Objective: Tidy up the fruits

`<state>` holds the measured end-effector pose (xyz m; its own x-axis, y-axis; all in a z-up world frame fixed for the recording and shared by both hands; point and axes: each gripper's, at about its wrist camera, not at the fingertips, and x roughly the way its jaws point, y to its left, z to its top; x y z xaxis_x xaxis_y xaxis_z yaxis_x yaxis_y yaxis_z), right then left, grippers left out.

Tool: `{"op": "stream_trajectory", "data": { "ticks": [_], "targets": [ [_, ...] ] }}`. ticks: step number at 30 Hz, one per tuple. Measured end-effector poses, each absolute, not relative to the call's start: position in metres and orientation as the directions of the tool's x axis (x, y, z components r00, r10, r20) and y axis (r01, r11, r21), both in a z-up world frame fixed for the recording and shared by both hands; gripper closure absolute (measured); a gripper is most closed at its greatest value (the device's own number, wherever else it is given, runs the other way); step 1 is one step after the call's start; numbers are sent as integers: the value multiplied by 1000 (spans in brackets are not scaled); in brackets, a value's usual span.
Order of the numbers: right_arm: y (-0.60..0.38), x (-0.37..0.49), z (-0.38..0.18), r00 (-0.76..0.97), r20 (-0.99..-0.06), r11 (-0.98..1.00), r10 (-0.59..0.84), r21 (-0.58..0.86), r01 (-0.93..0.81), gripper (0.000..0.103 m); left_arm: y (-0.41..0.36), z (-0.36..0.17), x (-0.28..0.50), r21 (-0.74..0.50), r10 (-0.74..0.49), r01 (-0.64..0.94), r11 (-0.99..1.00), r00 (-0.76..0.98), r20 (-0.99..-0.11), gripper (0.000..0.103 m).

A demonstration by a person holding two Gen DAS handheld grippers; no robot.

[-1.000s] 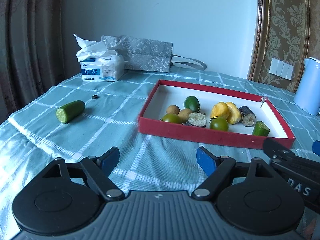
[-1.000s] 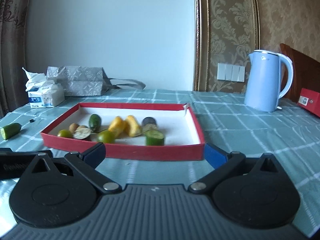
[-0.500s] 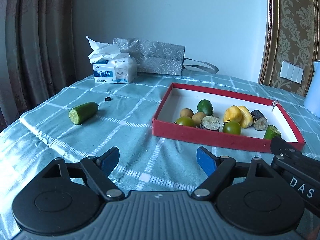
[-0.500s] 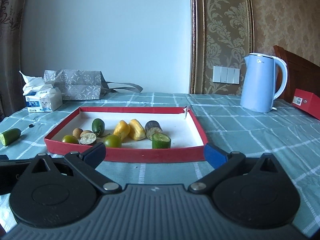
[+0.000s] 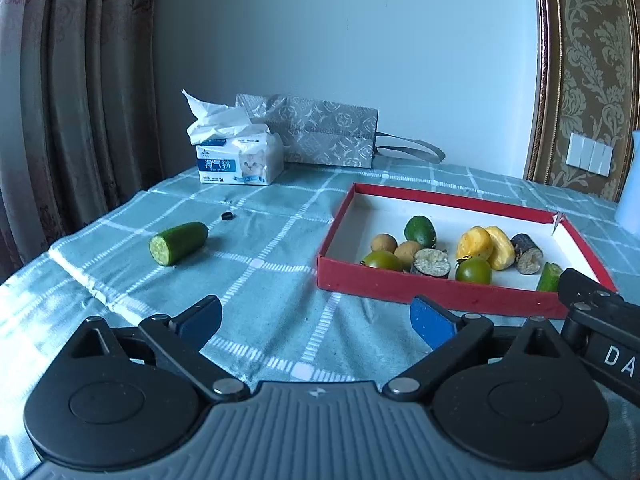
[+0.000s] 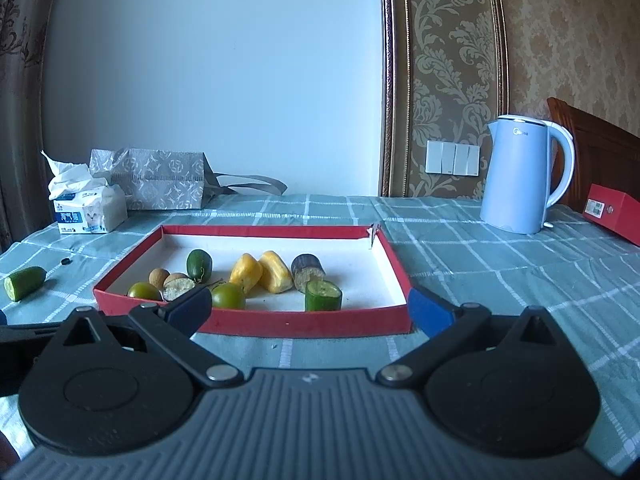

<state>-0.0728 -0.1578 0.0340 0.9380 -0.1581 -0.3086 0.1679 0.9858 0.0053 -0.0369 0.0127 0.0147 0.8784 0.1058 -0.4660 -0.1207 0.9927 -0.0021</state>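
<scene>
Right now, the left gripper (image 5: 316, 318) is held low over the green checked tablecloth (image 5: 256, 280), and its jaws have just been opening; they are spread wide with nothing between them. The right gripper (image 6: 310, 306) is also held with its jaws wide apart, and nothing is gripped by it. A red tray (image 6: 280, 322) with a white floor is seen just past both grippers. Inside the tray, near its front wall, many small pieces are laid: two green tomatoes (image 6: 228, 295), two little brown round fruits (image 5: 384, 242), a dark green fruit (image 6: 199, 263), two yellow pieces (image 6: 274, 272) touching each other, two dark cut stubs (image 6: 307, 267), and a short cucumber piece (image 6: 323, 295) stood on its end. One more cucumber half (image 5: 179, 242) is left outside the tray, lying on its side on the cloth, well off to the left. A tiny black ring (image 5: 227, 215) is seen just behind it. Farther back on the left, a tissue pack (image 5: 240, 160) is placed beside a grey patterned bag (image 5: 328, 136). Far to the right, a pale blue kettle (image 6: 520, 172) is stood, with a red box (image 6: 614, 212) near it at the edge.
</scene>
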Motion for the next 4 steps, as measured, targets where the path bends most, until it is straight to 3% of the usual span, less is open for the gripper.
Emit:
{"op": "stream_trajectory", "data": {
  "ticks": [4],
  "targets": [
    [-157, -71, 32, 937, -318, 988, -143, 14, 156, 0, 13, 11, -34, 15, 116, -124, 992, 873, -474, 1]
  ]
}}
